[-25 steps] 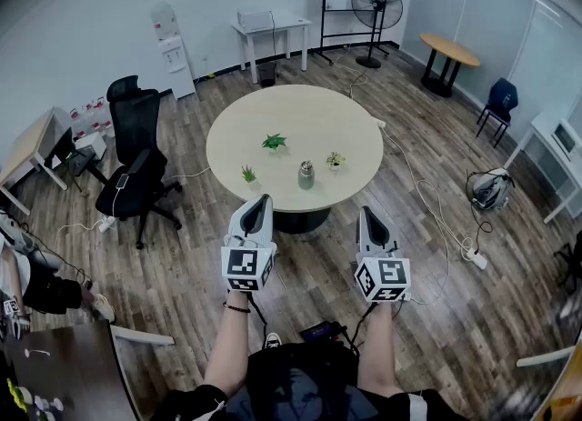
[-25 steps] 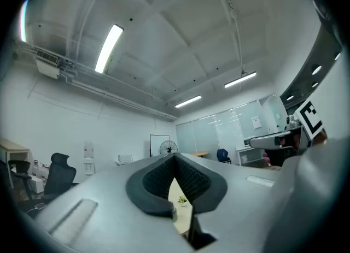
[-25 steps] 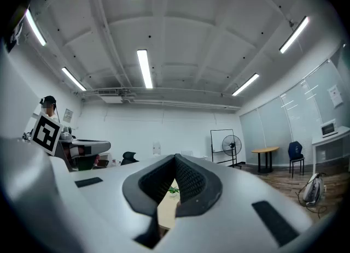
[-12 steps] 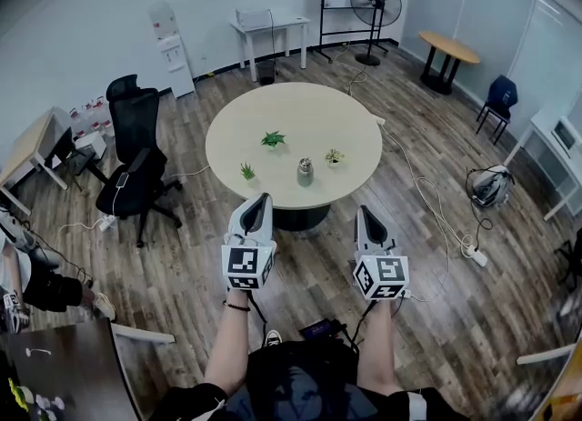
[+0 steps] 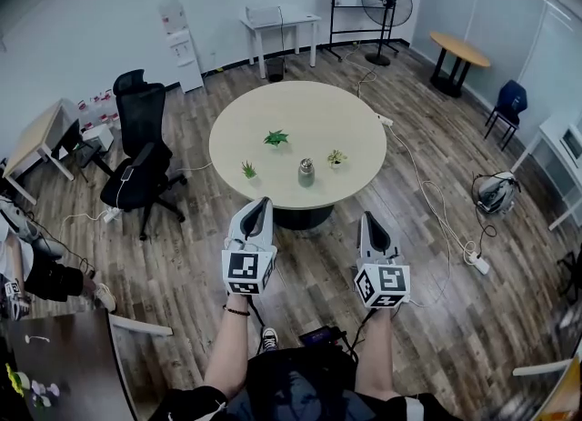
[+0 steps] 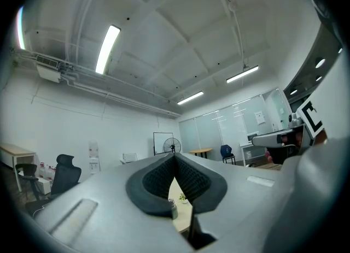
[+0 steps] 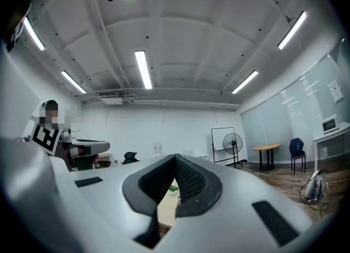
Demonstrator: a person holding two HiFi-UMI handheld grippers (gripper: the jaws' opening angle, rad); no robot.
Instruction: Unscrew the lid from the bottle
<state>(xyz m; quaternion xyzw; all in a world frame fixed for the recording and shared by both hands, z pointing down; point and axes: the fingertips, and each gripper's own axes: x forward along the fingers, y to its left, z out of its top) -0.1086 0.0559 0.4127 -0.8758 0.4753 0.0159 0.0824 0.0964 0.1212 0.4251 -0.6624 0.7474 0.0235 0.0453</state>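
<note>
A small silver-grey bottle, lid on, stands upright on the round tabletop between two little green plants. The left hand-held gripper and right hand-held gripper are pressed together, empty, well short of it.

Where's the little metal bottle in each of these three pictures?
Head view: bottle on the round table's near half, between two small plants.
Left gripper view: low centre, on the visible sliver of table.
Right gripper view: too small to tell.
Shared landmark: the standing fan.
</note>
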